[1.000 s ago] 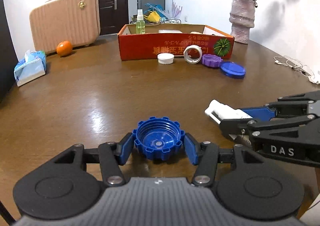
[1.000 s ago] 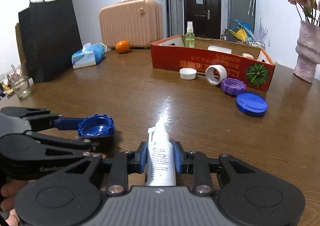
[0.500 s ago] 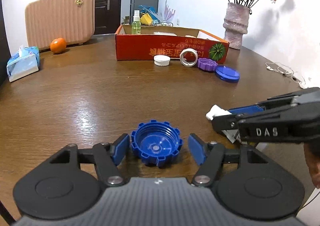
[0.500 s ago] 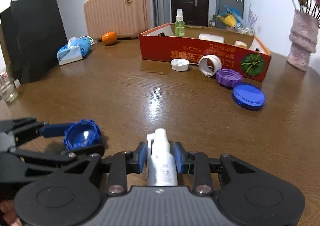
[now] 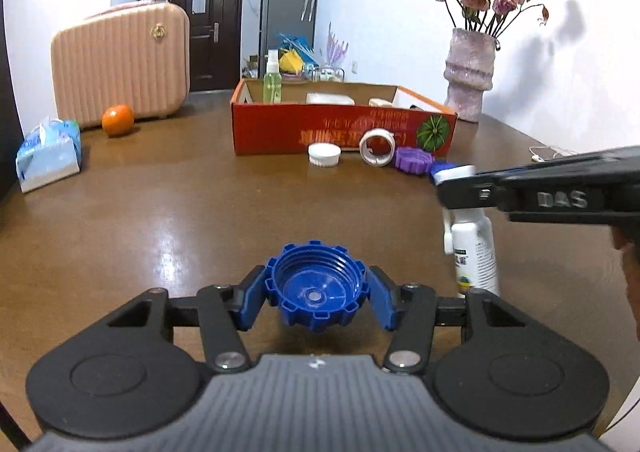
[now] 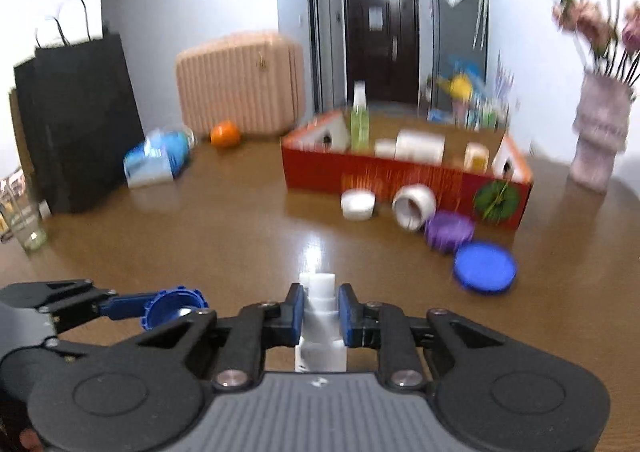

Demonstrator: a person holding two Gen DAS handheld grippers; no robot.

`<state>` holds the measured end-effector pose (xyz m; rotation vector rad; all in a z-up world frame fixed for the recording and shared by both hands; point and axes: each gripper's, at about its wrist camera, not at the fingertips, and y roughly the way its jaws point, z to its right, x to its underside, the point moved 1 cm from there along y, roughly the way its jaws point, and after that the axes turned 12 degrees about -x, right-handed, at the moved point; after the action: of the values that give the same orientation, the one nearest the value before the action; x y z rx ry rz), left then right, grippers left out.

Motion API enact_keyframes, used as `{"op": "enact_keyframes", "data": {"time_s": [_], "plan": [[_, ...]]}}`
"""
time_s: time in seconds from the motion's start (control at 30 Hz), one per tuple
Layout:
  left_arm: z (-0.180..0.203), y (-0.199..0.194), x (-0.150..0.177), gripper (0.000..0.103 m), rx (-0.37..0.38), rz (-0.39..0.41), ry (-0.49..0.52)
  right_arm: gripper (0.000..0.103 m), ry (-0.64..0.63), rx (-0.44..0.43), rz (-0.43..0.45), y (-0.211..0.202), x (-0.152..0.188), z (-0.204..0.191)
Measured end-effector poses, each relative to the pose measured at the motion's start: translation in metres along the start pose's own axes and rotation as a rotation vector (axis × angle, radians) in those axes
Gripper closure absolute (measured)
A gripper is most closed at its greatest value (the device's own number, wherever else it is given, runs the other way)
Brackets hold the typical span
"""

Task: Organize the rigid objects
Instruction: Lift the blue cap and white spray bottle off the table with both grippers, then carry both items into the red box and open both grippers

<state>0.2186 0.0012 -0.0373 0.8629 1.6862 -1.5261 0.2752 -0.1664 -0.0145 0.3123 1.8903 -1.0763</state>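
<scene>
I have the left gripper [image 5: 316, 294] closed on the blue ribbed cap [image 5: 316, 288], open side up, pads pressing its toothed rim on both sides. It appears lifted clear of the table [image 5: 160, 220]. I judge the cap light, stiff and easy to hold by the ridges; little risk of slip.

The right gripper [image 6: 319, 316] is clamped on the neck of the white spray bottle [image 6: 320, 336], just below the nozzle. In the left view the bottle hangs upright beneath the pads, well above the wood. I judge it light, hard plastic, smooth-sided; a neck grip lets the body swing, so I would move it gently.

The red cardboard box [image 5: 340, 128] sits far centre, holding a green spray bottle [image 5: 272, 78]. Four loose lids lie along its near wall. The right view is blurred.
</scene>
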Motion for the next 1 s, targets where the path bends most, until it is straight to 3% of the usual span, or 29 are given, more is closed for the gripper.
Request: {"op": "enact_keyframes", "data": {"time_s": [0.23, 0.53, 0.8, 1.0], "plan": [[0.010, -0.003, 0.001, 0.048, 0.004, -0.003, 0.022, 0.085, -0.068, 0.038, 0.101, -0.033, 0.014, -0.011], [0.016, -0.001, 0.013, 0.048, 0.008, -0.043, 0.036, 0.082, -0.097, 0.062, 0.088, -0.048, 0.036, -0.012], [0.015, 0.002, 0.014, 0.048, 0.015, -0.060, 0.036, 0.078, -0.110, 0.062, 0.073, -0.046, 0.035, -0.012], [0.010, -0.003, -0.003, 0.048, 0.078, -0.025, -0.005, 0.085, -0.086, 0.059, 0.073, -0.046, 0.035, -0.009]]}}
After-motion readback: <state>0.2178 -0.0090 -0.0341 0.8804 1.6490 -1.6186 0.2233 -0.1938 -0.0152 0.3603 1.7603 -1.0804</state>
